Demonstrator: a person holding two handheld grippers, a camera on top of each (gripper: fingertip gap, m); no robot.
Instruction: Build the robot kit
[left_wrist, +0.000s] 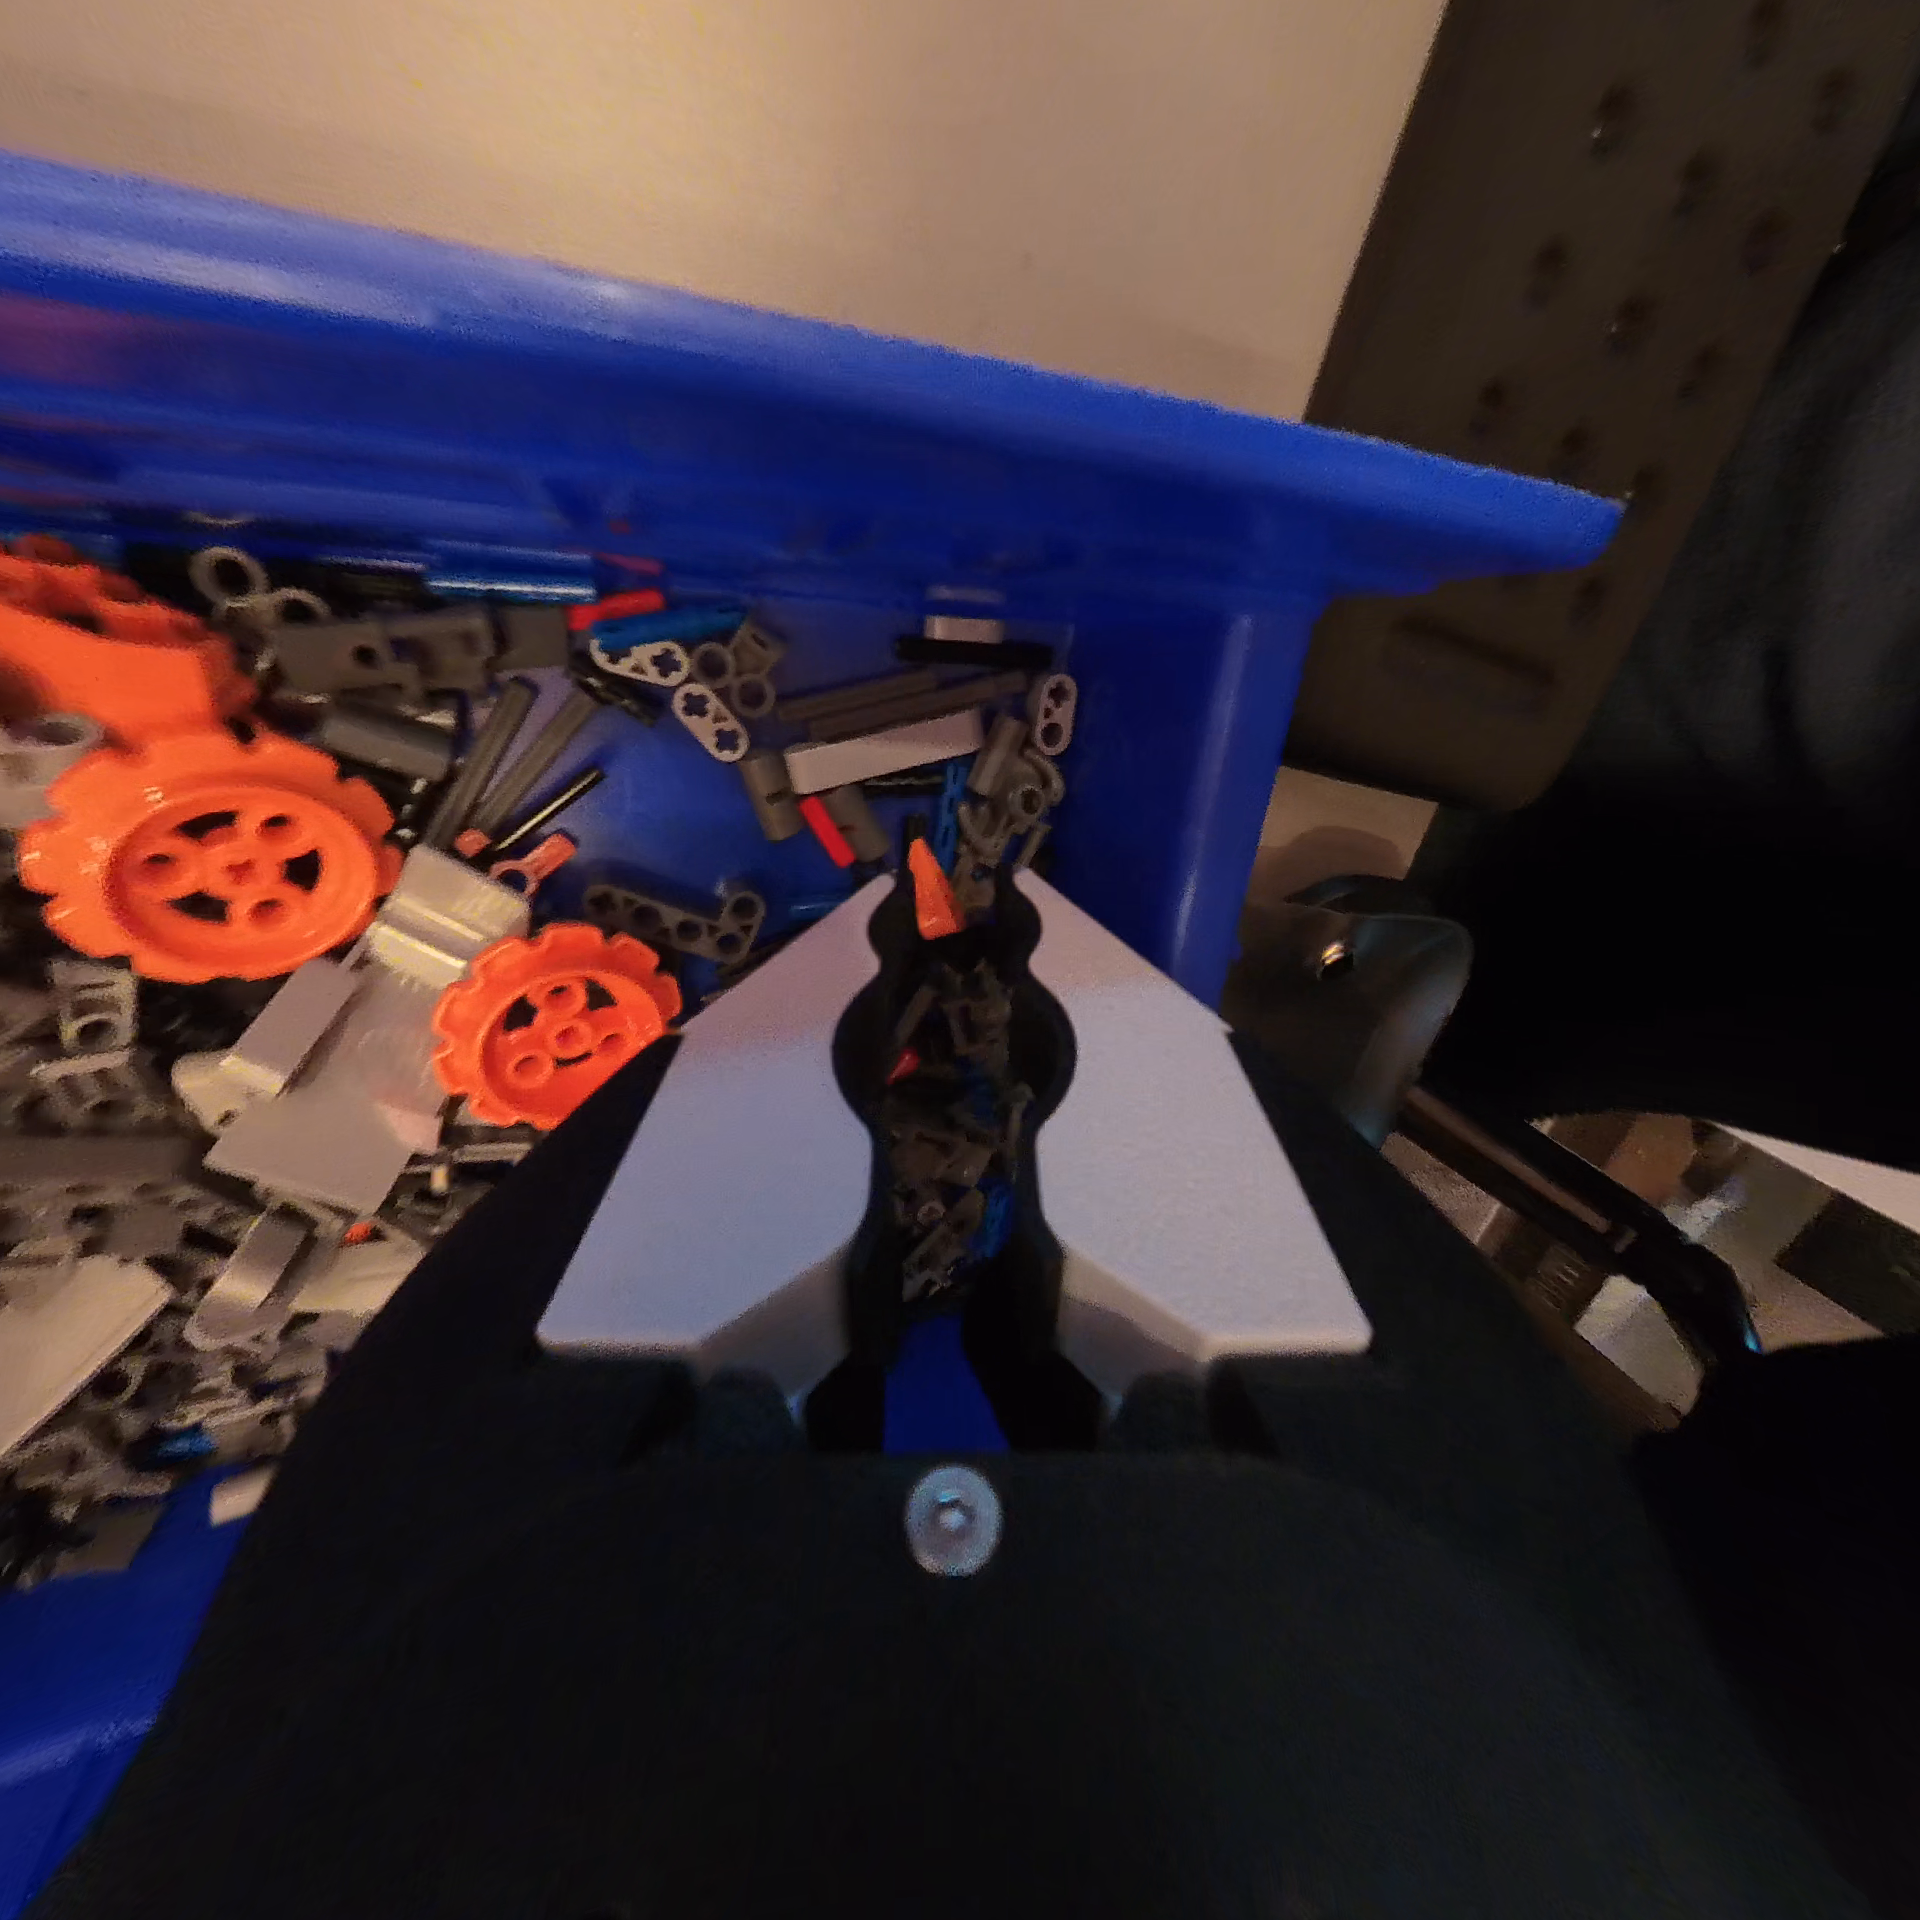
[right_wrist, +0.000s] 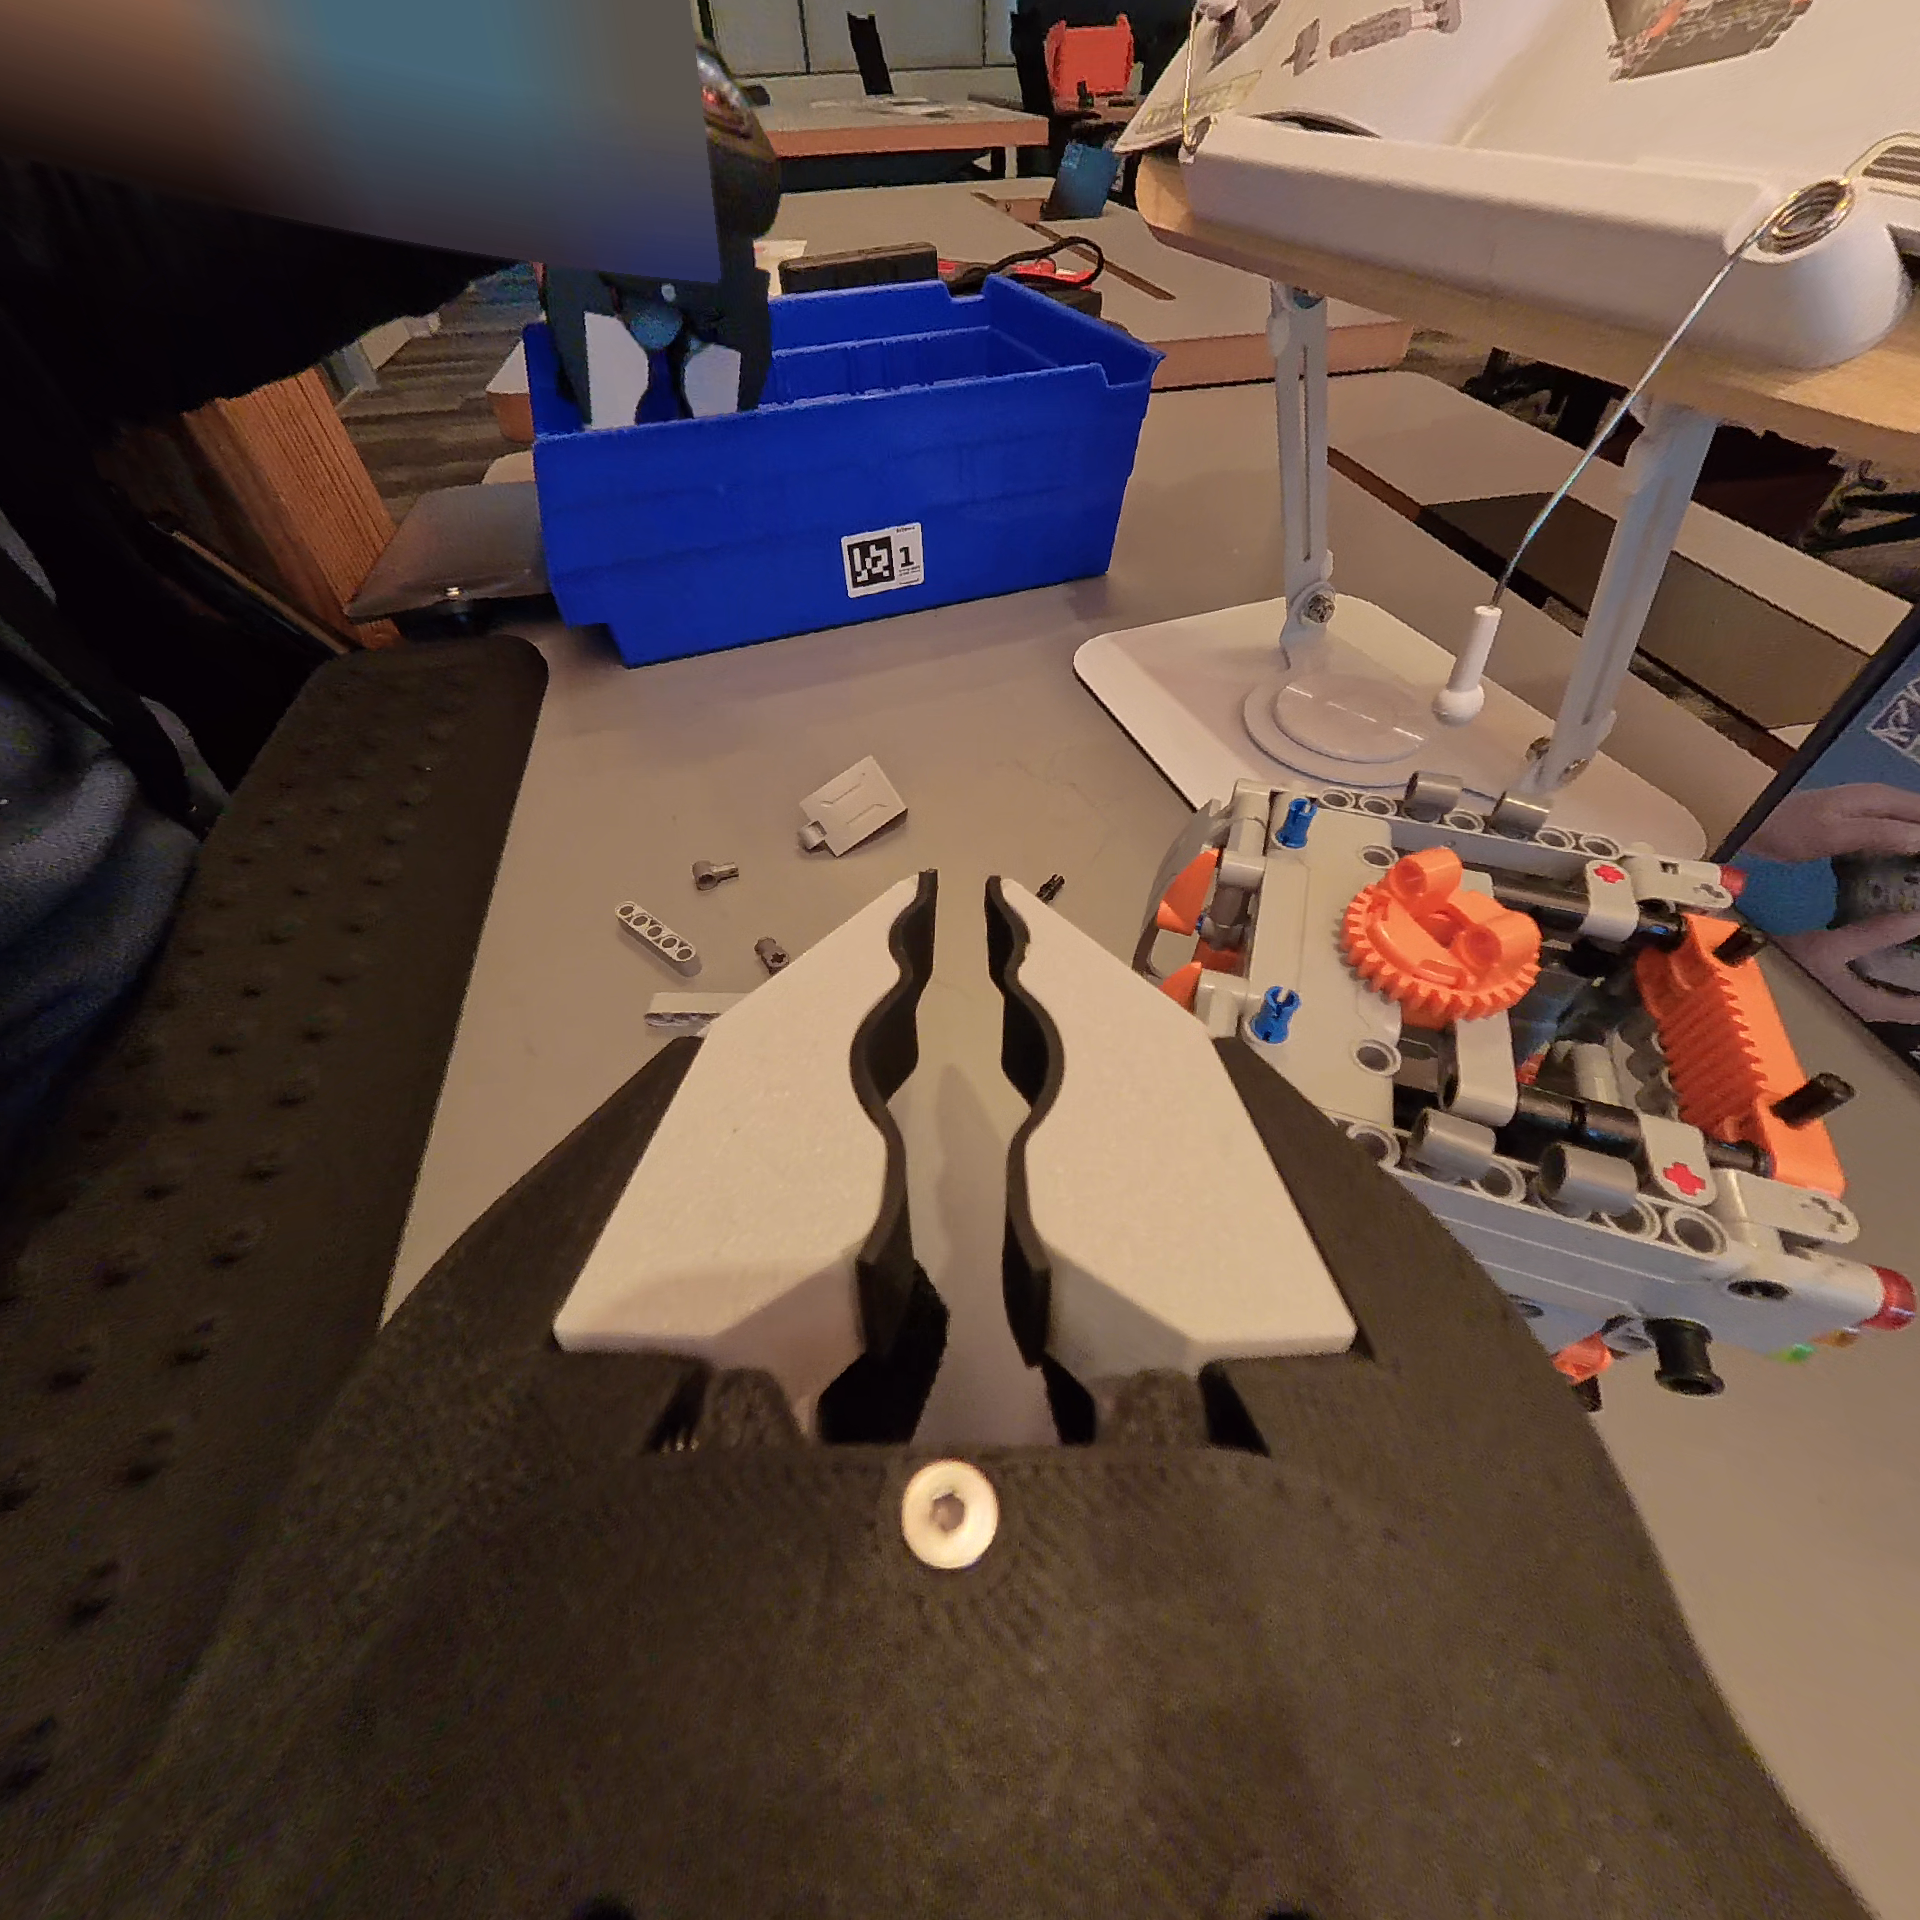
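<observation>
So the left tool (left_wrist: 940, 904) is down inside the blue bin (left_wrist: 727, 416), pinching a small orange piece (left_wrist: 928, 891) near its corner. Right tool (right_wrist: 961, 894) hovers slightly apart, empty, over the counter (right_wrist: 935, 727) in front of that bin.

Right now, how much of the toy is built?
Built: a grey-and-orange brick model on the grey table. In hand: the left hand-held gripper pinches a small orange cone piece inside the blue plastic bin. Left: loose grey pieces lie unattached.

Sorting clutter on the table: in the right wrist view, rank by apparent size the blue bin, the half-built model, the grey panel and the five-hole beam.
1. blue bin
2. half-built model, though nearer the camera
3. grey panel
4. five-hole beam, close to the panel
</observation>
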